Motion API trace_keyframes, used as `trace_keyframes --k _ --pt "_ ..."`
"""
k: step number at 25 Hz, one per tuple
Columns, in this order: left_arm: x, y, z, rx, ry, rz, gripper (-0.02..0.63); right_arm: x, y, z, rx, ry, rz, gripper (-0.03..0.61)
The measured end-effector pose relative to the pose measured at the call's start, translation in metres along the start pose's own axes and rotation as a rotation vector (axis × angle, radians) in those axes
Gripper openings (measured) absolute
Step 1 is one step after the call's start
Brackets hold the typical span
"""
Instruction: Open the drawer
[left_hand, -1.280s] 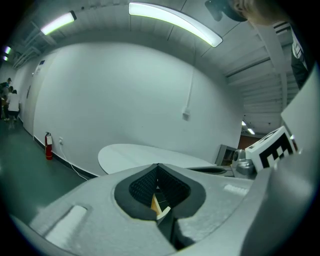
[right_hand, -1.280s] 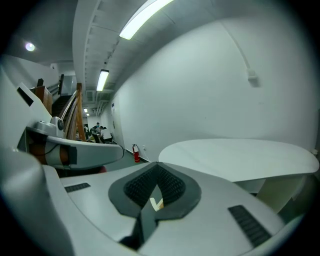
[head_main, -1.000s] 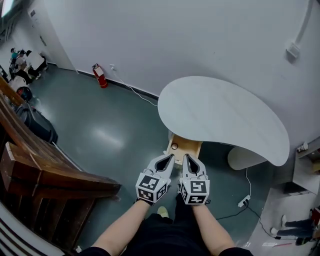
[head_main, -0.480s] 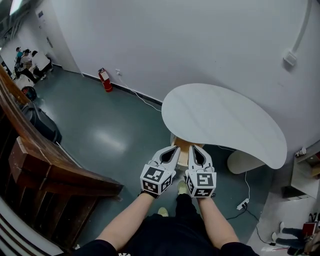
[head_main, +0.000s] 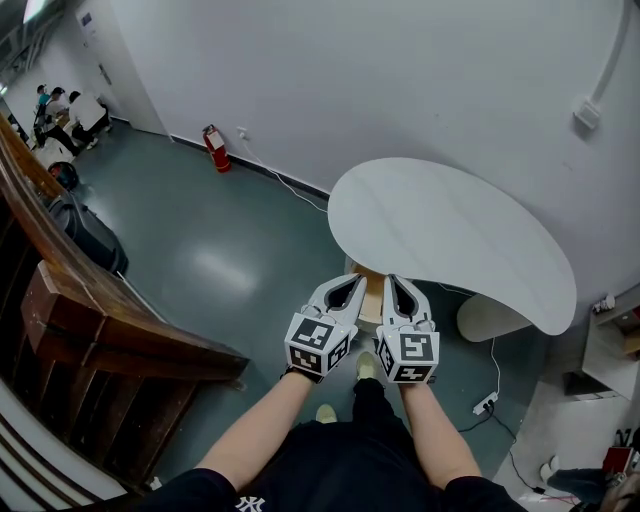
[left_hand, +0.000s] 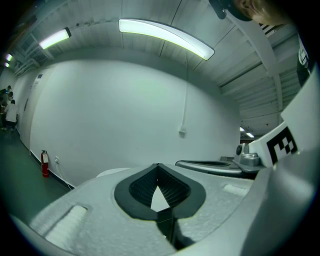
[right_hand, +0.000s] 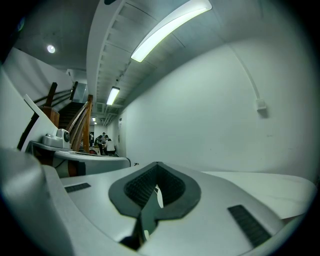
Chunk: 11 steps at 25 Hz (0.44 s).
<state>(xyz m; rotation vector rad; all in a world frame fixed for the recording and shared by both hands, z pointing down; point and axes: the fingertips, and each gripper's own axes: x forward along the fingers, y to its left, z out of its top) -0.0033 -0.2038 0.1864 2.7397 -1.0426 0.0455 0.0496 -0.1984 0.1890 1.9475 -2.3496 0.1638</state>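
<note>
A white bean-shaped table (head_main: 450, 235) stands against the wall. Under its near edge a pale wooden drawer unit (head_main: 371, 297) shows only as a strip between my two grippers; its front and knob are hidden. My left gripper (head_main: 353, 281) and right gripper (head_main: 393, 281) are held side by side in front of the table edge, pointing at it. Both are shut with nothing between the jaws. In the left gripper view the left gripper (left_hand: 158, 165) has its tips together before the wall. The right gripper (right_hand: 157, 164) looks the same in its own view, with the tabletop (right_hand: 265, 182) beyond.
A red fire extinguisher (head_main: 215, 148) stands by the wall at the left. A dark wooden stair rail (head_main: 100, 320) and a black bag (head_main: 95, 238) fill the left side. The table's white base (head_main: 490, 318), a power strip (head_main: 480, 405) and a shelf (head_main: 615, 335) are on the right. People sit far off (head_main: 60, 110).
Both grippers have risen together and now lie over the wooden drawer unit just below the table edge, hiding the knob that showed before. Both stay shut.
</note>
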Motion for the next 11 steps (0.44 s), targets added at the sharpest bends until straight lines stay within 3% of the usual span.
trace_keyframes --k 11 --pt "0.027 0.01 -0.003 -0.011 0.012 0.017 0.006 0.022 -0.017 -0.006 0.005 0.02 0.015 0.014"
